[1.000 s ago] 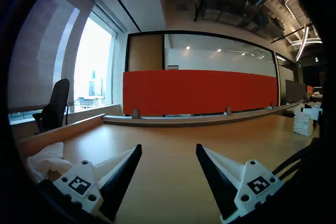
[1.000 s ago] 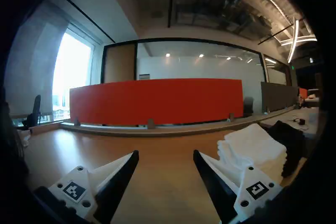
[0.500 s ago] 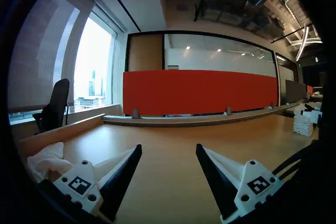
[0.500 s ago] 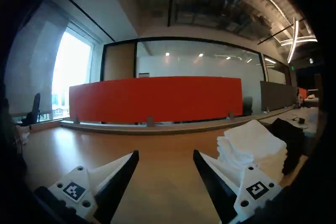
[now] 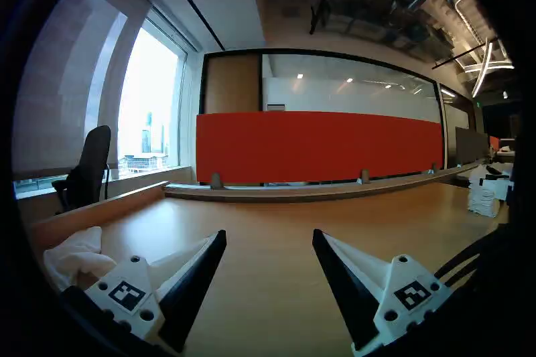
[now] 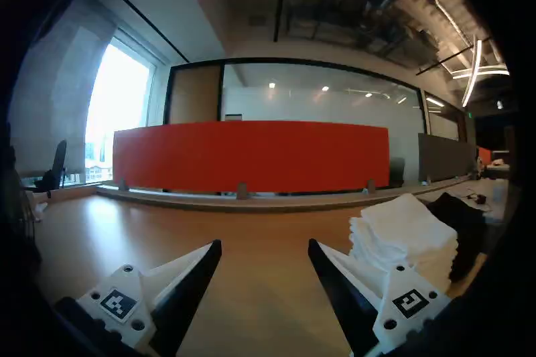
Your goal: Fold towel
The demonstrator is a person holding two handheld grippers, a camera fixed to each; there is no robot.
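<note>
A crumpled white towel (image 5: 77, 258) lies on the wooden table (image 5: 281, 230) at the left, just beyond my left gripper's left finger. My left gripper (image 5: 268, 242) hangs open low over the table with nothing between its fingers. In the right gripper view a stack of folded white towels (image 6: 405, 236) sits at the right, close behind the right finger. My right gripper (image 6: 263, 251) is open too, over bare wood (image 6: 268, 236). The same stack of folded towels (image 5: 484, 195) appears small at the far right of the left gripper view.
A red divider panel (image 5: 318, 146) runs along the table's far edge. A dark cloth heap (image 6: 462, 223) lies right of the folded stack. An office chair (image 5: 84, 173) stands by the window at the left. A low wooden ledge (image 5: 94, 209) bounds the table's left side.
The right gripper has dipped and shifted slightly, so the red panel and folded stack sit a little differently in its view. The left gripper has stayed still.
</note>
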